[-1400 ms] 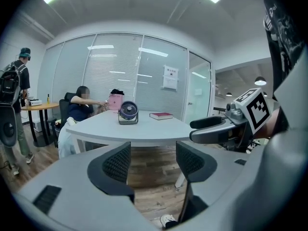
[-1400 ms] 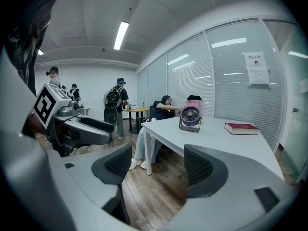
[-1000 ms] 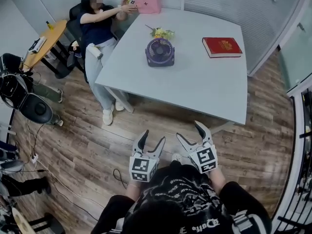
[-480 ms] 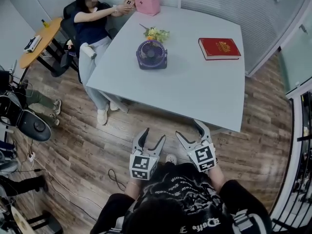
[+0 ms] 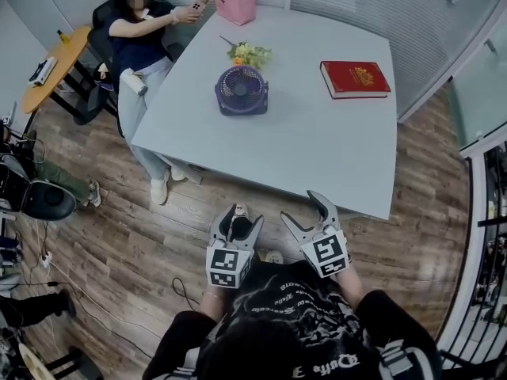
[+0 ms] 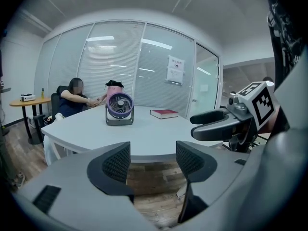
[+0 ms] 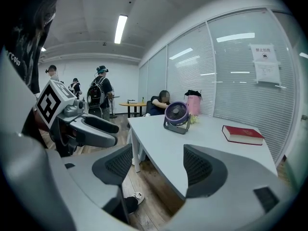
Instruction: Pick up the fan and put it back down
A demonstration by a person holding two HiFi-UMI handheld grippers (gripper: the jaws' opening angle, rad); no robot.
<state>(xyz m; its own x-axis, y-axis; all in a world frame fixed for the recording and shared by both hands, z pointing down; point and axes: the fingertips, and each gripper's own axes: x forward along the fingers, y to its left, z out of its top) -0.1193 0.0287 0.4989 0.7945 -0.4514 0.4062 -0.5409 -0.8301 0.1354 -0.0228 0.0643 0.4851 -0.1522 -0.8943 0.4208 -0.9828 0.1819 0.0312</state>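
A small purple fan [image 5: 240, 90] stands upright on the pale grey table [image 5: 317, 149], toward its far left; it also shows as the fan [image 6: 119, 108] in the left gripper view and the fan [image 7: 176, 117] in the right gripper view. My left gripper [image 5: 235, 226] hangs open over the wooden floor, short of the table's near edge, with nothing between its jaws. My right gripper [image 5: 310, 215] is beside it, also open and empty, its tips close to the table's near edge. Both are well away from the fan.
A red book [image 5: 355, 78] lies at the table's far right. A pink bag [image 5: 235, 0] and small flowers [image 5: 249, 54] sit at the far side. A seated person [image 5: 139, 34] is at the table's far left corner. Glass partition walls [image 5: 444, 46] run along the right.
Both grippers have come forward toward the table's near edge, staying open. The table and fan sit lower and closer in the head view.
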